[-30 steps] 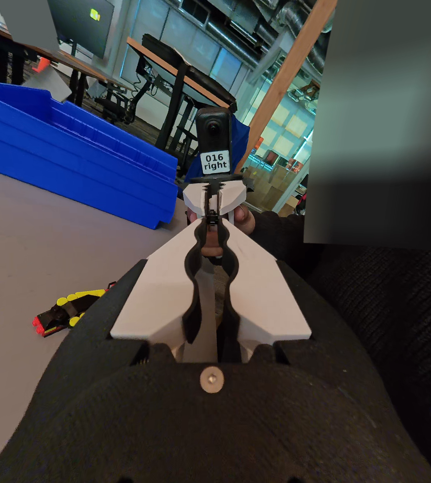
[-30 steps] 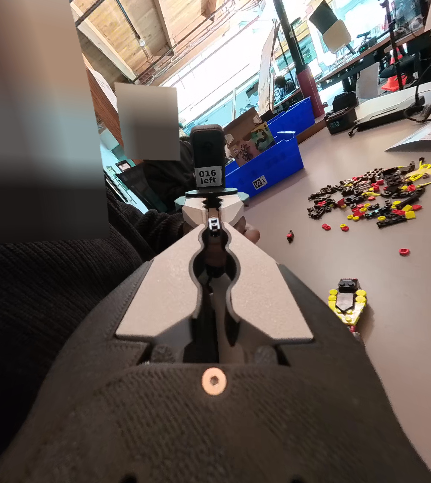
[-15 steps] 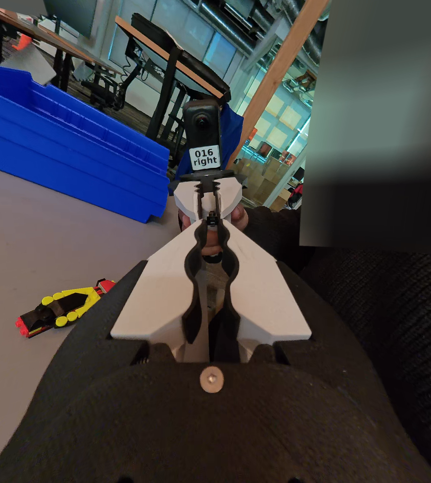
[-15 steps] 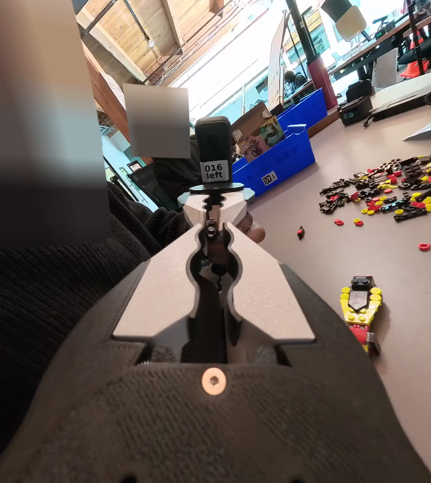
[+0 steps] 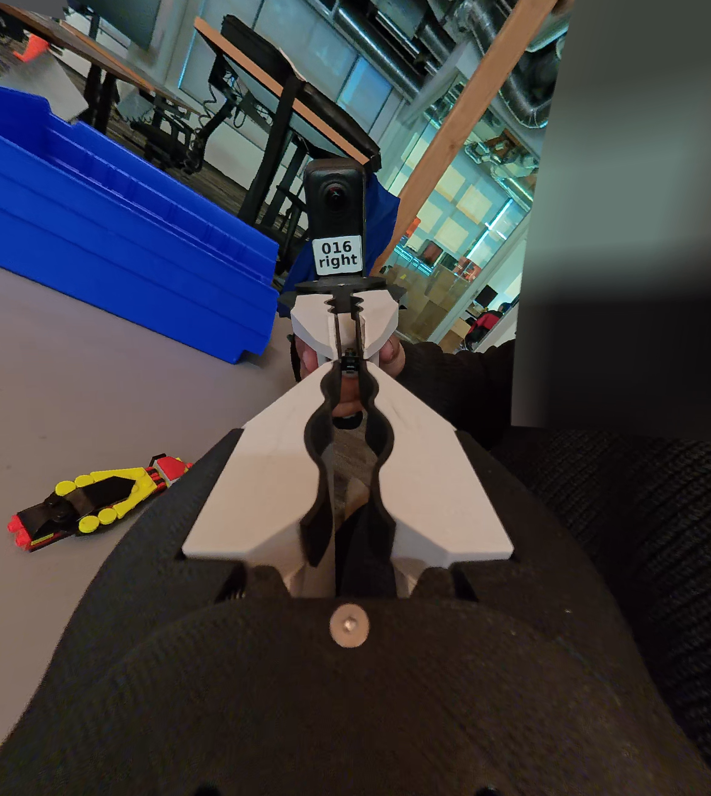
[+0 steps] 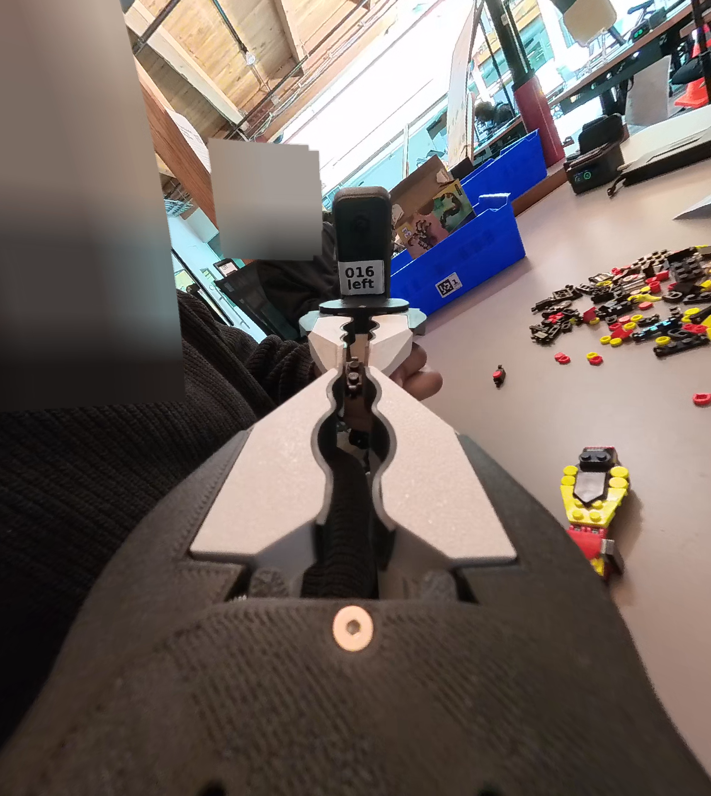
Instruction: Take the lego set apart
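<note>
Facing each other tip to tip above the grey matte surface [image 5: 65, 387], the left tool [image 5: 349, 366] and the right tool [image 6: 352, 379] both pinch one tiny black studded lego piece [image 6: 352, 380] between their nearly closed fingers. Each tool has pale, faceted plastic fingers lined with wavy black rubber pads, set on a coarse, ribbed black body. A hand [image 6: 420, 379] wraps the left tool's grip from behind, its black ribbed-knit sleeve close by. Beside the joined tips, the partly built lego model [image 5: 95, 499], a flat yellow wedge with a glossy black centre and red end, lies on the surface. Well beyond it, farther from the tips, spreads a scatter of loose black, red and yellow lego pieces [image 6: 646, 318]. Behind them stands a smooth blue plastic bin [image 6: 465, 262].
</note>
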Demonstrator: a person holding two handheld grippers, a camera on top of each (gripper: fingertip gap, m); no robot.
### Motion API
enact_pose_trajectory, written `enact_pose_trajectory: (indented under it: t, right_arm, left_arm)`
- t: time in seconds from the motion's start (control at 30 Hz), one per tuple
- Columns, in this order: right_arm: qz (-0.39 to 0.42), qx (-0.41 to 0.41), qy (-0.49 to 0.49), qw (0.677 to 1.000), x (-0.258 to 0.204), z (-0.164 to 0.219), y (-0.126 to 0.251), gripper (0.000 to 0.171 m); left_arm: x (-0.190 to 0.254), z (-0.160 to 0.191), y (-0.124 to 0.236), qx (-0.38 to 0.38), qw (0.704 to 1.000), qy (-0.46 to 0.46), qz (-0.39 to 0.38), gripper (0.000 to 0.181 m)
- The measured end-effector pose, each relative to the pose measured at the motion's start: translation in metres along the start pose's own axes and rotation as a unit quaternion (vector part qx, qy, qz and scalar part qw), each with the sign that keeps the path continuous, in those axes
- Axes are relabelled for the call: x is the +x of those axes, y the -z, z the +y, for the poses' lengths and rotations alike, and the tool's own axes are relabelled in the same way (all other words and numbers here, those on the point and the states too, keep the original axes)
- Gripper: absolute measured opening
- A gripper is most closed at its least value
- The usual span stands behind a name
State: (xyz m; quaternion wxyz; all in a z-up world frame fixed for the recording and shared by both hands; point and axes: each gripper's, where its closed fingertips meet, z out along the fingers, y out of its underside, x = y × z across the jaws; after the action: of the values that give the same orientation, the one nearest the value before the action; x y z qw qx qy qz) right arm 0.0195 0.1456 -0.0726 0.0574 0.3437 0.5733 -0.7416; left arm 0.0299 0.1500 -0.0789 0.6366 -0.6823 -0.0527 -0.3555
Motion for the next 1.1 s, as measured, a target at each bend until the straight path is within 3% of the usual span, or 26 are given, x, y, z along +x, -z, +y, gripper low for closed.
enact_pose_trajectory:
  t: [0.17,0.33,1.1]
  right_arm:
    - [0.016,0.005,0.021,1.000,0.000,-0.003,-0.002,0.006]
    - [0.004,0.046,-0.021,0.999,0.002,-0.012,0.002,0.006]
    - [0.016,0.032,-0.009,0.999,0.003,-0.006,-0.002,0.006]
  left_arm:
    - [0.000,-0.003,0.002,0.016,1.000,-0.003,0.005,0.006]
    - [-0.002,-0.005,0.004,0.027,1.000,0.005,0.004,0.006]
    - [-0.003,-0.005,0.003,0.036,0.999,0.013,0.007,0.005]
